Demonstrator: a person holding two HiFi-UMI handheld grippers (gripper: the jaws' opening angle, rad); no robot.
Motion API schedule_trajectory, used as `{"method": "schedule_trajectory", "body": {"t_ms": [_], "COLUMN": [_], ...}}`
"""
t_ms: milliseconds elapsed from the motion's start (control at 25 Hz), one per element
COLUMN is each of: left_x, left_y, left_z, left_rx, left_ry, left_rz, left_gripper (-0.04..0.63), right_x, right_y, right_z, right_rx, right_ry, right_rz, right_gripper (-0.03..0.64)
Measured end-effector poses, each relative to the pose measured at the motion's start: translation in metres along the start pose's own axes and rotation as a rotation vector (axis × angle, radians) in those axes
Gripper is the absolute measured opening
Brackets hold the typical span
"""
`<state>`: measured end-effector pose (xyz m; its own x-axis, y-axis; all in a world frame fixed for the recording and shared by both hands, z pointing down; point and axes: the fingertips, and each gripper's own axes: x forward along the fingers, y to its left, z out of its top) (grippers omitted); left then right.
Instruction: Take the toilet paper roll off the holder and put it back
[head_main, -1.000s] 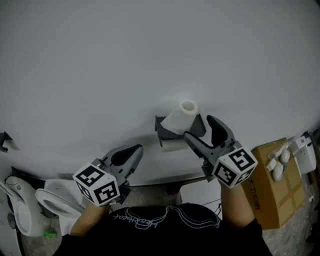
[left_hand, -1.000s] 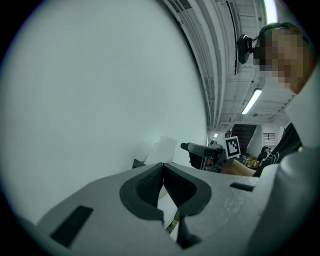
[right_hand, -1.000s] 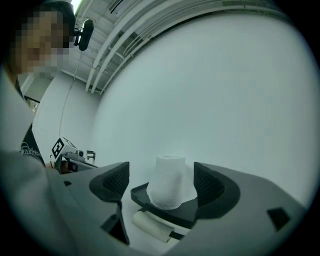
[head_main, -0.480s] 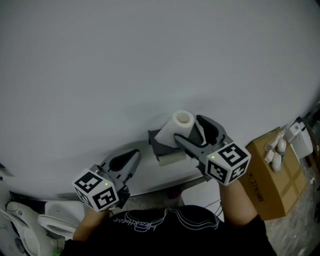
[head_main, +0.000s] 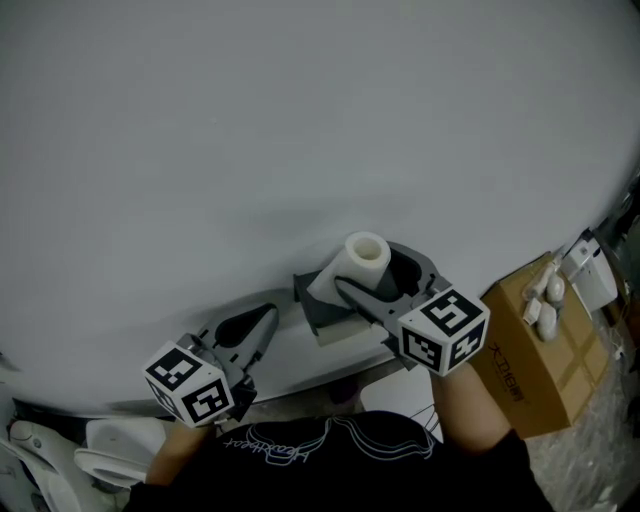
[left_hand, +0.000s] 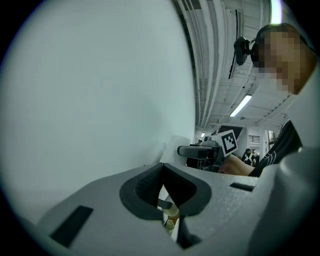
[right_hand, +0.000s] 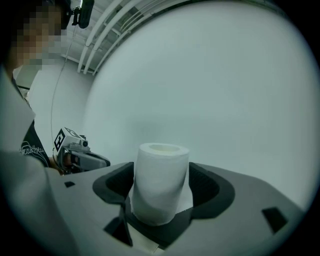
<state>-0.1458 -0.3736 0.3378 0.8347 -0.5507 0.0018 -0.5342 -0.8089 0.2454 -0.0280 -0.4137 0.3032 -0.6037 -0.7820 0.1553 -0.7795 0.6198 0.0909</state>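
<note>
The white toilet paper roll (head_main: 358, 262) stands upright on the dark grey wall holder (head_main: 318, 305). My right gripper (head_main: 366, 270) reaches in around it, one jaw on each side. In the right gripper view the jaws are closing, and both dark pads (right_hand: 202, 187) touch the sides of the roll (right_hand: 160, 185). My left gripper (head_main: 264, 320) hangs lower left of the holder, close to the wall, apart from the roll. Its jaws (left_hand: 162, 172) meet at the tips with nothing between them.
A plain white wall (head_main: 300, 120) fills most of the view. A cardboard box (head_main: 535, 350) with small white items on top stands at the right. A white toilet (head_main: 110, 450) shows at the lower left.
My right gripper has moved forward and left until its jaws went around the roll, and they have narrowed onto it. The left gripper has stayed low by the wall.
</note>
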Motion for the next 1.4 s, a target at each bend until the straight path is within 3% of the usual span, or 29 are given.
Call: {"method": "schedule_trajectory", "body": {"t_ms": [360,760,1400], "left_x": [0.001,-0.001,-0.022], "left_y": [0.003,-0.003,-0.033], "left_z": [0.000,0.003,0.015], "left_rx": [-0.005,-0.001,0.026], "left_ry": [-0.003,-0.011,-0.041], "left_rz": [-0.012,-0.006,0.064], "left_gripper": [0.005,0.005,0.005], "right_x": [0.001,-0.002,-0.042], "right_y": [-0.001,0.001,0.003], "right_z": [0.001,0.010,0.047], "right_rx": [0.003,-0.002,0.002], "right_ry": [0.004,-0.018,-0.136], "right_rz": [0.001,0.012,0.007], "right_gripper": [0.288,0.295,0.293]}}
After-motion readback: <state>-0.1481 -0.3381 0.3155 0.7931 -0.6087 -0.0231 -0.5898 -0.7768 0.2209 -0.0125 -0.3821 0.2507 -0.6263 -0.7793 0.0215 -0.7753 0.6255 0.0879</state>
